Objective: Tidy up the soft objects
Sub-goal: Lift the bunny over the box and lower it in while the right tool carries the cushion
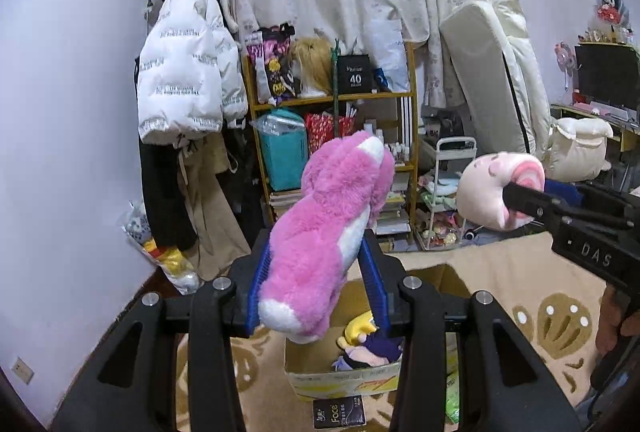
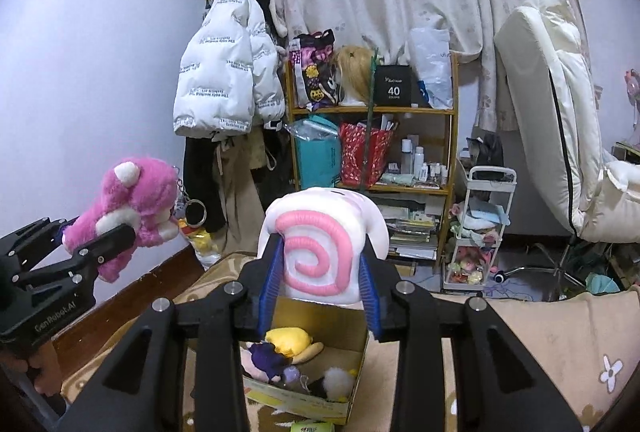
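My left gripper [image 1: 316, 272] is shut on a pink plush bear [image 1: 332, 224] and holds it in the air above an open cardboard box [image 1: 340, 382]; the bear also shows at the left of the right wrist view [image 2: 132, 207]. My right gripper [image 2: 320, 272] is shut on a white plush roll with a pink swirl [image 2: 320, 248], held above the same box [image 2: 304, 398]. That roll also shows in the left wrist view [image 1: 496, 191]. Several small plush toys [image 2: 288, 352] lie inside the box.
The box stands on a beige patterned rug [image 1: 520, 296]. Behind it are a wooden shelf [image 2: 372, 111] full of goods, hanging coats [image 2: 228, 71], a small white cart [image 2: 484, 228], a leaning mattress [image 2: 552, 103] and curtains. A tissue pack [image 1: 340, 414] lies before the box.
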Demonstrator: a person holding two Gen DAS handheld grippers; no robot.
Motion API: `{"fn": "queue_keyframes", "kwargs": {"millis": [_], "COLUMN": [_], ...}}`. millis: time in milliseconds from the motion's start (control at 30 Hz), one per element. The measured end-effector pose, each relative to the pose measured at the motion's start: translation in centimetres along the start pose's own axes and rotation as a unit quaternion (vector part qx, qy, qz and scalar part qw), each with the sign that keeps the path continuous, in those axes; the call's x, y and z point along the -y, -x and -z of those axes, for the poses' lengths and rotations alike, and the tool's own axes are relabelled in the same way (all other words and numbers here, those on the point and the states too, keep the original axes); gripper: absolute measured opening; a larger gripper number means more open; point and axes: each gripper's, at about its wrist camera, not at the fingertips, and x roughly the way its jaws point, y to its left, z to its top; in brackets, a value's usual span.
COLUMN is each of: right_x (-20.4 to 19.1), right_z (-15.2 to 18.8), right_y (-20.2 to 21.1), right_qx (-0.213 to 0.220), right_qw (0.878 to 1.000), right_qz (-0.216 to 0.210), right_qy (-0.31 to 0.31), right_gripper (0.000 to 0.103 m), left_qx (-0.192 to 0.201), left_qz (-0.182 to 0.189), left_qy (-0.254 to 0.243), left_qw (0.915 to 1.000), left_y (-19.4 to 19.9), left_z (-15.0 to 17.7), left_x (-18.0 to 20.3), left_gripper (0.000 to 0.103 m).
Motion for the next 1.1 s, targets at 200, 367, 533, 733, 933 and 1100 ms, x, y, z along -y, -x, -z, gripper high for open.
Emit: {"fn": "queue_keyframes", "kwargs": {"millis": [200, 367, 533, 733, 933, 1100], "right_x": [0.3, 0.5, 1.2, 1.7, 1.8, 1.9], "right_z": [2.5, 3.7, 4.9, 6.0, 6.6, 7.1], "right_y": [-3.2, -5.0, -6.5, -8.0, -9.4, -10.1], "right_qx": [-0.052, -0.075, -0.096, -0.122, -0.135, -0.146], "right_qw": [0.999, 0.997, 0.995, 0.991, 0.990, 0.988], "right_qz": [-0.009, -0.008, -0.014, -0.023, -0.021, -0.022], "right_qy": [-0.012, -0.010, -0.030, -0.046, -0.040, -0.040], "right_gripper": [0.038, 0.038, 0.038, 0.038, 0.039, 0.039], "left_qx": [-0.045, -0.061, -0.080, -0.106, -0.127, -0.140], "left_qz": [-0.003, -0.002, 0.001, 0.008, 0.008, 0.008], "left_qy": [0.006, -0.005, -0.009, 0.003, -0.006, -0.008], "left_qw": [0.9989, 0.9981, 0.9967, 0.9944, 0.9918, 0.9900], "left_y": [-3.2, -4.6, -5.9, -7.1, -8.5, -9.2], "left_z": [2.1, 3.3, 4.4, 5.3, 6.3, 7.1], "left_x": [0.3, 0.8, 0.8, 0.8, 1.0, 1.1], "left_gripper": [0.042, 0.042, 0.042, 0.042, 0.042, 0.042]}}
